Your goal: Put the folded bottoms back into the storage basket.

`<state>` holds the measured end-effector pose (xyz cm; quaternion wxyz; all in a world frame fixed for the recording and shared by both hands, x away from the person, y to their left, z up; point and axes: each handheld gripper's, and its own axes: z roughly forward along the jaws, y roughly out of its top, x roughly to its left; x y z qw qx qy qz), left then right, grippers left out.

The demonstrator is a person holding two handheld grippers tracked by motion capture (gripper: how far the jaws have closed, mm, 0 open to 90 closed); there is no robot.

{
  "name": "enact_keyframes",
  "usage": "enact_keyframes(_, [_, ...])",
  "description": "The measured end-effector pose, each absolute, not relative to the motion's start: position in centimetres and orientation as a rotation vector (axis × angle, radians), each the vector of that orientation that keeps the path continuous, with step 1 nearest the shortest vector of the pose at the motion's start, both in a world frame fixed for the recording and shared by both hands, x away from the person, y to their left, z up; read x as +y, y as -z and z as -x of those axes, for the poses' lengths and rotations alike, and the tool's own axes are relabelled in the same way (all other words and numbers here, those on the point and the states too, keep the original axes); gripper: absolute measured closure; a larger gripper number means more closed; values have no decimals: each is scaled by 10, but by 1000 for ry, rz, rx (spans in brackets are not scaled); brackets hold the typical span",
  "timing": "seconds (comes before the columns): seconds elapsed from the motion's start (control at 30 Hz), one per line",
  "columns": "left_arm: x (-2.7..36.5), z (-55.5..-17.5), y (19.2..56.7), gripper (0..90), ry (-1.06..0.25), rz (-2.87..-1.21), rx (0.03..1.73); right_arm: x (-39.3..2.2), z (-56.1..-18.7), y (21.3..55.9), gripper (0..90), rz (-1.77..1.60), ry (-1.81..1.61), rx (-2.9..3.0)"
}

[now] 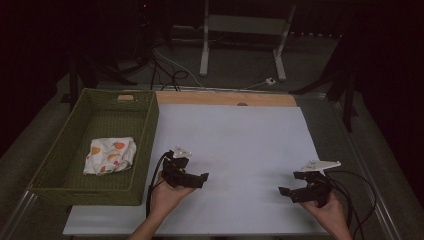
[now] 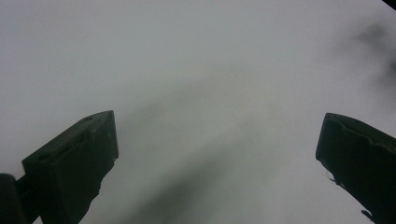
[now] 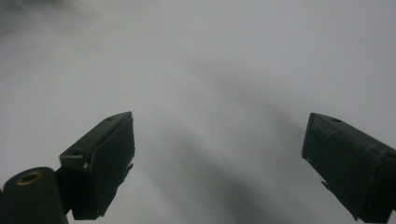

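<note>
With both the left hand-held gripper (image 1: 204,176) and right hand-held gripper (image 1: 282,190) spread and empty, I should swing the left one leftward over the basket (image 1: 145,150) wall and descend squarely onto the cloth (image 1: 111,155).

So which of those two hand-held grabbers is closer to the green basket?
The left gripper, beside the basket holding the fruit-print cloth; the right gripper is farther across.

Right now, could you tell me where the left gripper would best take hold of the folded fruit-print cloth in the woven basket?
Probably from above, pinching the raised fold along the right edge of the folded white fruit-print cloth. It lies flat on the floor of the green woven basket, whose walls block a sideways approach. The left gripper, jaws open, sits nearest.
</note>
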<state>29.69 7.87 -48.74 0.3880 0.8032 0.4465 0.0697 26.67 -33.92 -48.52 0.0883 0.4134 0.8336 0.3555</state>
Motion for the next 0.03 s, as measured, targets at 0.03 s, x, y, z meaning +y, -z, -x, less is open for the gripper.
enact_keyframes(0.03, [79,-297,487,4,-177,-2043,1136,-339,-267,485,95,-1231,-1058,2481])
